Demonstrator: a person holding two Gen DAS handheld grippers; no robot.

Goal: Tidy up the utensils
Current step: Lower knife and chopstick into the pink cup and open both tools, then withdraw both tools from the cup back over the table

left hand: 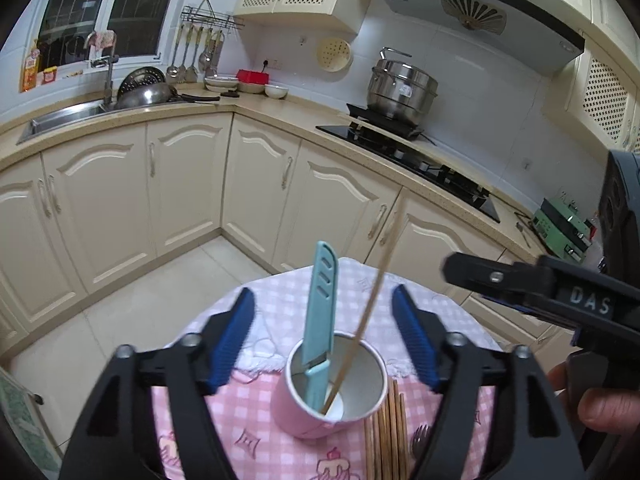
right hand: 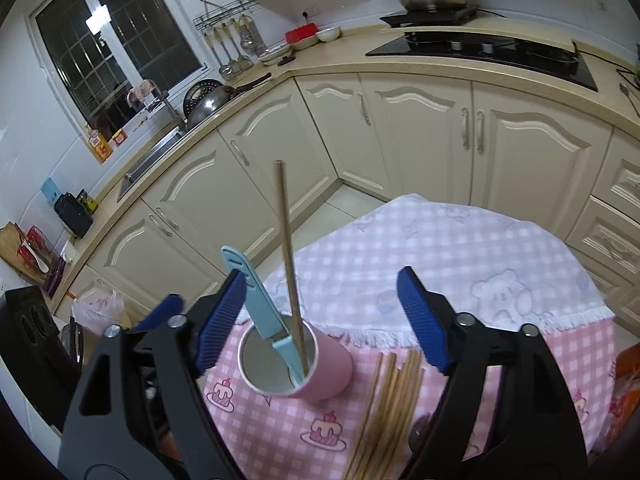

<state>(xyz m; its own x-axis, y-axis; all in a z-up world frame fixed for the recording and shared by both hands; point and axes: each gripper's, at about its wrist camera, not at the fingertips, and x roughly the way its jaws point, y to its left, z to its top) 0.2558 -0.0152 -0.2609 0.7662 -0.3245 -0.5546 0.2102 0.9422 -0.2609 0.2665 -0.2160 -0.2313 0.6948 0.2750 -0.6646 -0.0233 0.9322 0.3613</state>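
A pink cup (left hand: 316,416) (right hand: 328,368) stands on the pink checked tablecloth (right hand: 480,248). Inside it lean a light blue sheathed knife (left hand: 320,304) (right hand: 256,304) and one wooden chopstick (left hand: 372,308) (right hand: 290,264). Several loose wooden chopsticks (left hand: 386,436) (right hand: 388,408) lie on the cloth just right of the cup. My left gripper (left hand: 324,340) is open, its blue pads either side of the cup, holding nothing. My right gripper (right hand: 320,320) is open and empty above the cup and the loose chopsticks; it also shows at the right in the left wrist view (left hand: 540,284).
The small table stands in a kitchen corner with cream cabinets (left hand: 180,184). A sink (left hand: 68,118) with pans is at the far left, and a stove (left hand: 420,164) with a steel pot (left hand: 400,88) is at the far right. A metal utensil (left hand: 420,440) lies by the chopsticks.
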